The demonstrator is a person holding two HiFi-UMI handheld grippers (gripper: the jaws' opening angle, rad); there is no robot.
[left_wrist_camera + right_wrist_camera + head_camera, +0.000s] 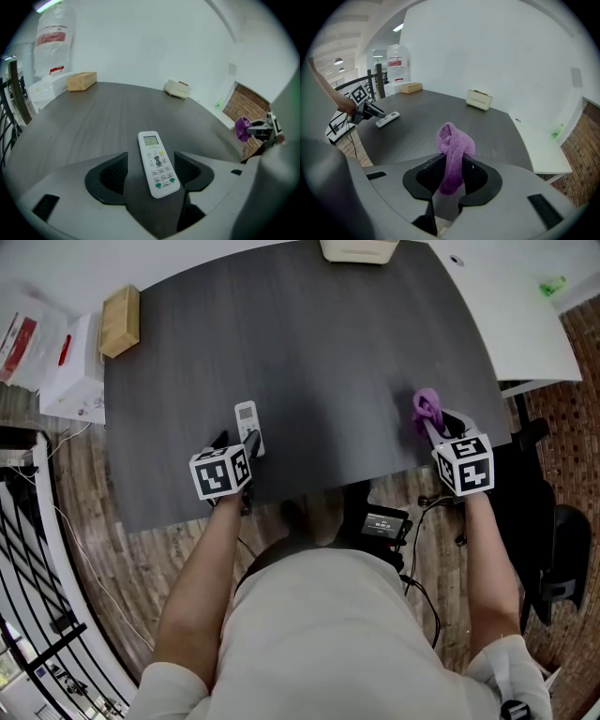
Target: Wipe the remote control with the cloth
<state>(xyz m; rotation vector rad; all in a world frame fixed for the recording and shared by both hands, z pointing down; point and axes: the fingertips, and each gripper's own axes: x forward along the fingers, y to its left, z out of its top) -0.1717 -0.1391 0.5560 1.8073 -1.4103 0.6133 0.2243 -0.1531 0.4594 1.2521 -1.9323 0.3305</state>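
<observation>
Room was mostly white wall, with a wood-plank floor (84, 512), some brickwork (572, 418) off to the right and a black railing (28, 596) on the left. The biggest thing in there was the dark grey table (328, 352), with a white desk (511, 329) just beside its right side. Container-wise, a white box (80, 381) sat just past the table's far left corner with a clear plastic bag (54, 35) by it. A tan box (120, 321) sat on that corner and a cream box (359, 249) at the far edge. All were closed or too hazy, so I couldn't tell what was in any of them. The remote control (248, 427) lay flat, buttons up, near the table's front edge on the left. The left gripper (151, 161) had its jaws spread wide either side of it, pads clear of it. The right gripper (452, 174) hung by the front right edge, well apart from the remote. It was clamped on the purple cloth (454, 140), which bunched up above the jaws. There was a small green thing (553, 284) on the white desk, but I couldn't make it out.
</observation>
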